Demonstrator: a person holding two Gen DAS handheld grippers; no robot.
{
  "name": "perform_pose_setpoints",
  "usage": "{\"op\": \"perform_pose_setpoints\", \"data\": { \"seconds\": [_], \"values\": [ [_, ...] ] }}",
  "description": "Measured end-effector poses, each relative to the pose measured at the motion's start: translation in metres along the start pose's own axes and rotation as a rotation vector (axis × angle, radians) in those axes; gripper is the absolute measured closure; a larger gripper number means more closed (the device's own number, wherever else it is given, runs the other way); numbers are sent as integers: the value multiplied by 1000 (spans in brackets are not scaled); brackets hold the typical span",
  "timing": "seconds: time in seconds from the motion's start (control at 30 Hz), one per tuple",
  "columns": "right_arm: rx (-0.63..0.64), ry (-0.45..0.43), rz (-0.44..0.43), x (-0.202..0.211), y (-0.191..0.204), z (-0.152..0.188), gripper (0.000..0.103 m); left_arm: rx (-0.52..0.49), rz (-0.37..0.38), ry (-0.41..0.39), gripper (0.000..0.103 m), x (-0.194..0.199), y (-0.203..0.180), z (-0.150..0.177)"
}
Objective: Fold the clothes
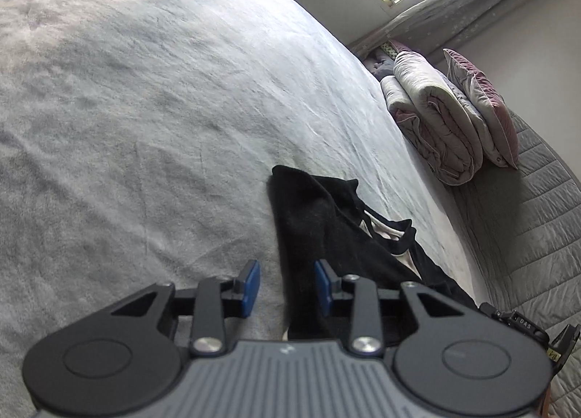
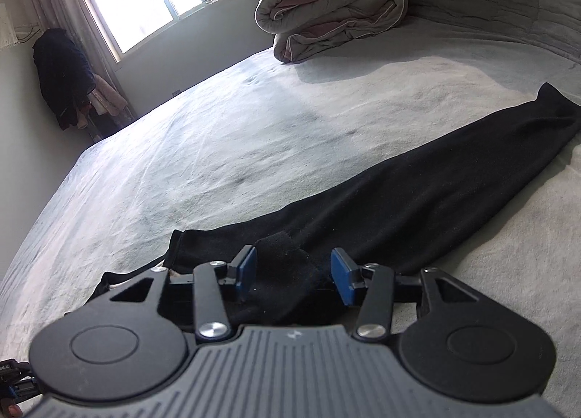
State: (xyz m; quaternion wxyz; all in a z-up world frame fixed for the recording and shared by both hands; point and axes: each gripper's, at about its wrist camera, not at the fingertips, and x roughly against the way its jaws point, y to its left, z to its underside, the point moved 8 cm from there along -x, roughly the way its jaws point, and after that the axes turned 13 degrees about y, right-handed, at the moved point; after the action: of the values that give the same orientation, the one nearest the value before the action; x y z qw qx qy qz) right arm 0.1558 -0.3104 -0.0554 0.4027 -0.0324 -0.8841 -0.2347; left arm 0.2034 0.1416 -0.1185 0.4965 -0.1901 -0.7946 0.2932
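My left claw (image 1: 287,285) sits low with its blue pads (image 1: 251,281) spread wide apart, gripping nothing; my right claw (image 2: 294,274) is likewise spread, blue pads (image 2: 246,270) well apart, both claws level and pointing forward.

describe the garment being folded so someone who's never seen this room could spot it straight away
Start at the wide grey bed; a rolled quilt sits by its headboard. Nearer, the black garment lies flat on the cover, one long sleeve stretched out. It is the only black thing on the bed, and both open grippers, left and right, hover at it.
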Motion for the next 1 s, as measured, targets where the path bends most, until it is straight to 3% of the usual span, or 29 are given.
{"op": "perform_pose_setpoints", "data": {
  "seconds": [0.17, 0.37, 0.47, 0.5, 0.53, 0.57, 0.73, 0.8, 0.9, 1.0],
  "values": [
    [29, 22, -72, -27, -7, -13, 53, 2, -28, -15, 70, -14, -3, -20],
    [258, 45, -35, -61, 18, -14, 53, 58, -23, -78, 72, -28, -3, -42],
    [339, 39, 6, -72, 25, -10, 53, 60, -50, -132, 94, -31, -3, -42],
    [363, 36, 21, -76, 26, -8, 57, 40, -75, -168, 99, -30, -4, -41],
    [387, 33, 36, -80, 28, -7, 74, 12, -96, -208, 99, -28, -7, -39],
    [411, 31, 51, -83, 29, -5, 84, -12, -105, -244, 99, -24, -10, -36],
    [407, -152, 83, -61, 27, -14, 91, -54, -148, -372, 100, -3, -18, -31],
    [400, -173, 116, -60, 24, -19, 91, -57, -182, -373, 100, -5, -16, -32],
    [418, -119, 138, -72, 24, -22, 91, -59, -257, -318, 98, -17, -12, -34],
    [430, -69, 153, -76, 29, -21, 84, -29, -248, -278, 93, -15, -9, -33]
  ]
}}
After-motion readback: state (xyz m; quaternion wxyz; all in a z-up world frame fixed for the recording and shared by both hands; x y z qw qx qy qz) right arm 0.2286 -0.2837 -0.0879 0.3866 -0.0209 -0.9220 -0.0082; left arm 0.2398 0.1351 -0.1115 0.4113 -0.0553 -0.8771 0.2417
